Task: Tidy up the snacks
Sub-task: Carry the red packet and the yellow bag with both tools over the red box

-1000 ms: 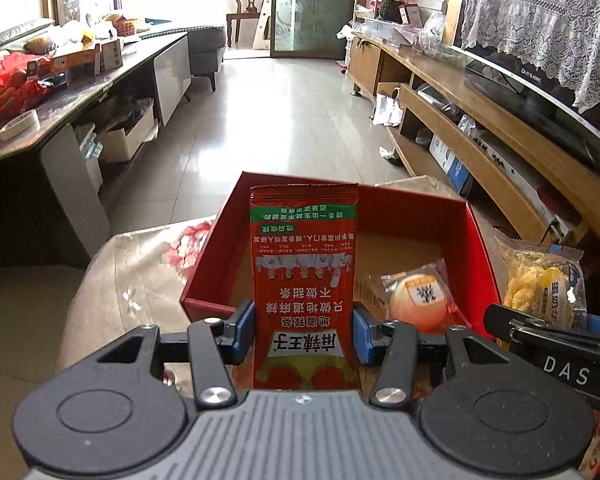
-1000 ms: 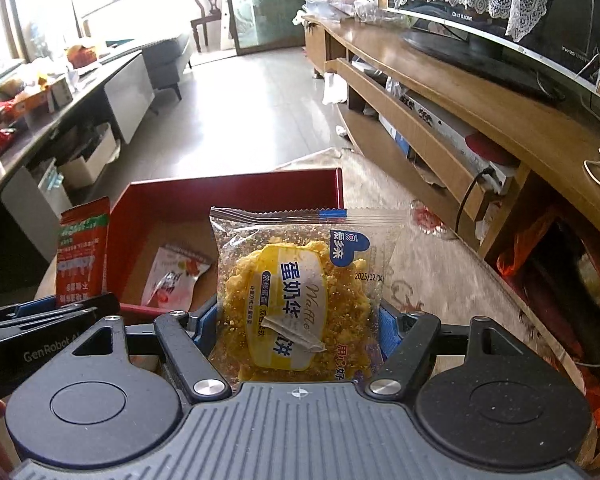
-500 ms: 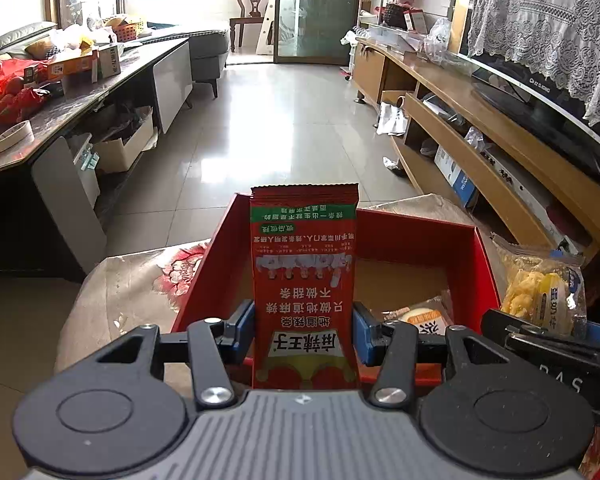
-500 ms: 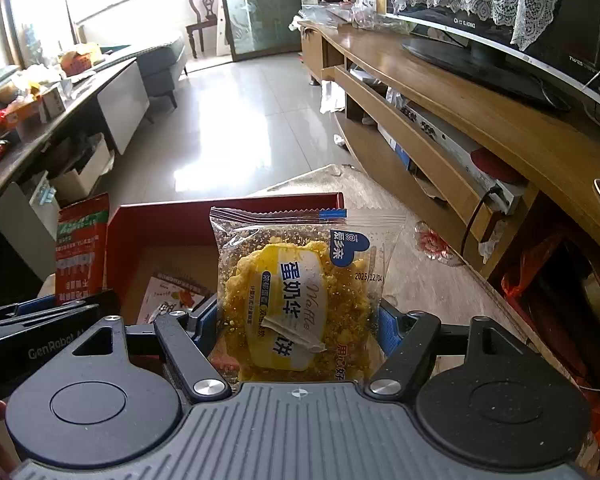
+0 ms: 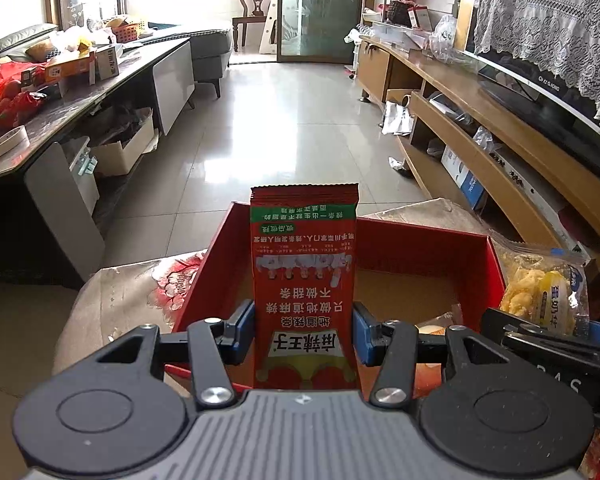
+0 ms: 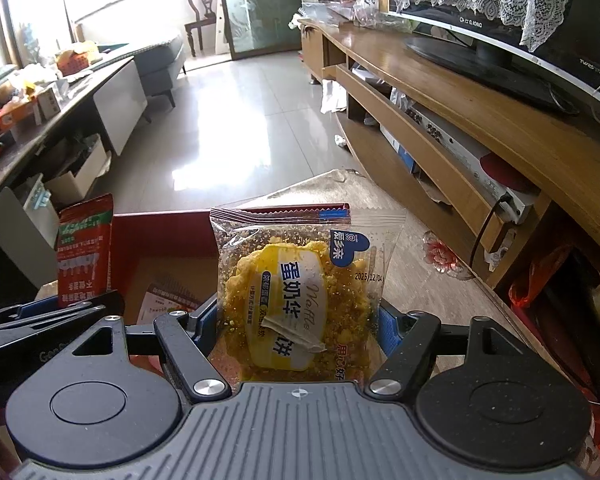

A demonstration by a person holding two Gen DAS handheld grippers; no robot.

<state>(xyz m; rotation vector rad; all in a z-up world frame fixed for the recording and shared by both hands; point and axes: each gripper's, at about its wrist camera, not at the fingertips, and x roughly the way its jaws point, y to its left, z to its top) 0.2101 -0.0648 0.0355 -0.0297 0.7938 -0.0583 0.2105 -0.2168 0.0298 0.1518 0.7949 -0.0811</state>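
Blue fingers [image 5: 246,330] of the left gripper [image 5: 304,330] are clamped on one red snack packet [image 5: 304,280], held upright over the near edge of one red box [image 5: 420,246]. Beside it, the right gripper [image 6: 298,328] pinches one clear bag of yellow waffle cake [image 6: 300,292] between its two fingers. Inside the box lie two more small packets, one [image 6: 160,300] whitish, the other [image 5: 436,322] mostly hidden. All this sits over a patterned worktop [image 5: 112,292].

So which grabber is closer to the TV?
Right. The right gripper, holding the waffle packet, is on the TV side; the left gripper, with the red packet, is farther from it, beyond the right one.
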